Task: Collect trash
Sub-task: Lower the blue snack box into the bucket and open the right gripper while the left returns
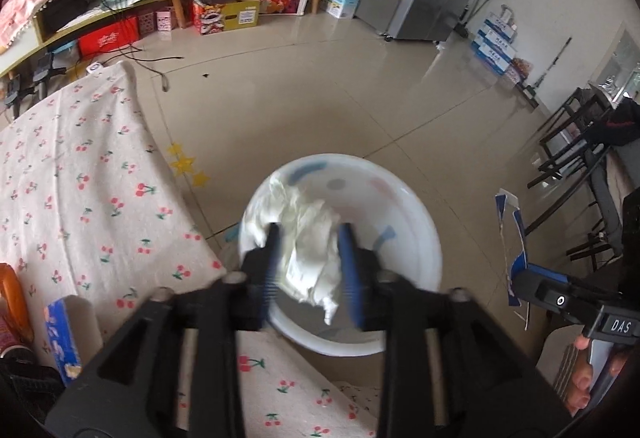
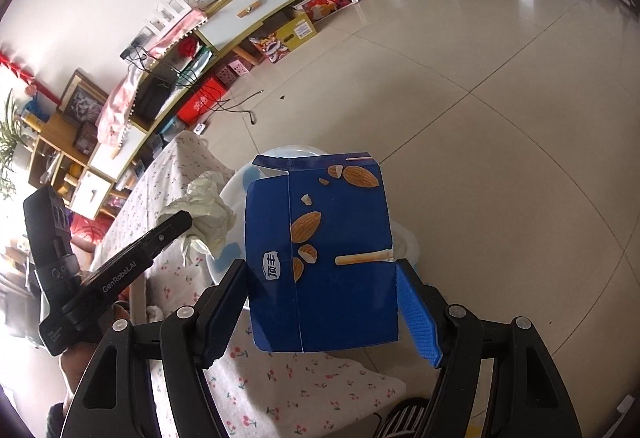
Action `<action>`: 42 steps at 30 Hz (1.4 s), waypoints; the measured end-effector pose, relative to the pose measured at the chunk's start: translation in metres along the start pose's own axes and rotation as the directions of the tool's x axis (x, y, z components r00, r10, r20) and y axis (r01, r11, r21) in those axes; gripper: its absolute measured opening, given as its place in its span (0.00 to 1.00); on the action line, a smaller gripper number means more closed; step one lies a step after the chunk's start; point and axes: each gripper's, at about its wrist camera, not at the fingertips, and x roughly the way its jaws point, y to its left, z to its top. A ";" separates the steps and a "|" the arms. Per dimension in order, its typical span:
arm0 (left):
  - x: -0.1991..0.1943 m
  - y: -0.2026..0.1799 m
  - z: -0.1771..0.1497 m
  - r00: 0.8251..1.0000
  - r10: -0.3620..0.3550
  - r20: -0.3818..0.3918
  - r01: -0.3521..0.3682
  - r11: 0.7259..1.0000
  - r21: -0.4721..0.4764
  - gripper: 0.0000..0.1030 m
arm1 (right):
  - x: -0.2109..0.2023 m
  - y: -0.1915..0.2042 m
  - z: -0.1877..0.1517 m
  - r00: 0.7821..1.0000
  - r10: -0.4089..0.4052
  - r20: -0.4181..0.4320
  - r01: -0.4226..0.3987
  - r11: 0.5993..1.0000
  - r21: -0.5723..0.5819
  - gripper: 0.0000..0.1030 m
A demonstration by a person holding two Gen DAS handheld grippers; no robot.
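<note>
Over the round white plastic basin [image 1: 404, 250] on the tiled floor, the left wrist view looks down along the left gripper [image 1: 310, 266], whose blue-padded jaws stand on either side of a crumpled wad of white tissue paper [image 1: 308, 250]. That wad hangs inside the basin's rim, which fits a drop into what seems to serve as the trash collector. Motion blur smears the pads, so whether they press the paper or have let go cannot be told; a sliver of gap may show at each side, but that is only a guess. The cherry-print tablecloth [image 1: 80, 177] covers the table at the left, its corner touching the basin's near rim, and a small blue patterned box [image 1: 62, 338] sits on it at the lower left. At the far right edge the right gripper's black body and a hand [image 1: 584, 378] come into view. From the right wrist view, the right gripper [image 2: 320, 302] is clenched on a flattened dark blue cardboard snack box printed with almonds and biscuit sticks [image 2: 320, 258], held upright by its lower edges with the jaws spread wide to span its width. The box hides most of the basin [image 2: 236, 189] behind it, suggesting it is lined up to follow the tissue [image 2: 204, 213]. The left gripper [image 2: 188, 226] reaches in from the left, over the basin's edge.
</note>
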 end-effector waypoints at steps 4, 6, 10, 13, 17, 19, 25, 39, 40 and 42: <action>-0.020 0.010 -0.002 0.999 0.028 0.035 -0.026 0.999 -0.045 0.62 | 0.004 0.006 0.002 1.000 -0.027 0.003 0.027 0.999 -0.022 0.71; -0.038 0.018 -0.004 0.998 0.034 0.055 -0.030 0.997 -0.067 0.65 | 0.007 0.012 0.005 0.999 -0.042 0.002 0.042 0.998 -0.037 0.71; -0.070 0.032 -0.009 0.994 0.068 0.082 -0.061 0.994 -0.088 0.78 | 0.018 0.024 0.008 0.998 -0.069 -0.003 0.069 0.996 -0.064 0.71; -0.091 0.050 -0.013 0.990 0.113 0.082 -0.104 0.989 -0.106 0.80 | 0.027 0.035 0.011 0.997 -0.075 -0.019 0.073 0.995 -0.074 0.71; -0.123 0.076 -0.022 0.976 0.195 0.098 -0.181 0.974 -0.136 0.85 | 0.040 0.050 0.014 0.994 -0.100 -0.035 0.096 0.990 -0.101 0.71; -0.136 0.091 -0.027 0.970 0.219 0.101 -0.200 0.965 -0.169 0.88 | 0.045 0.054 0.014 0.993 -0.115 -0.041 0.110 0.988 -0.111 0.71; -0.172 0.132 -0.052 0.950 0.298 0.094 -0.269 0.932 -0.241 0.91 | 0.061 0.060 0.014 0.986 -0.155 -0.065 0.145 0.981 -0.129 0.72; -0.213 0.198 -0.111 0.930 0.363 0.057 -0.331 0.895 -0.298 0.94 | 0.071 0.087 0.017 0.979 -0.204 -0.015 0.198 0.963 -0.184 0.78; -0.215 0.201 -0.114 0.930 0.364 0.055 -0.333 0.895 -0.299 0.94 | 0.070 0.089 0.017 0.978 -0.208 -0.011 0.202 0.961 -0.190 0.86; -0.216 0.208 -0.120 0.930 0.365 0.050 -0.334 0.893 -0.302 0.94 | 0.068 0.094 0.016 0.979 -0.206 0.001 0.202 0.958 -0.203 0.87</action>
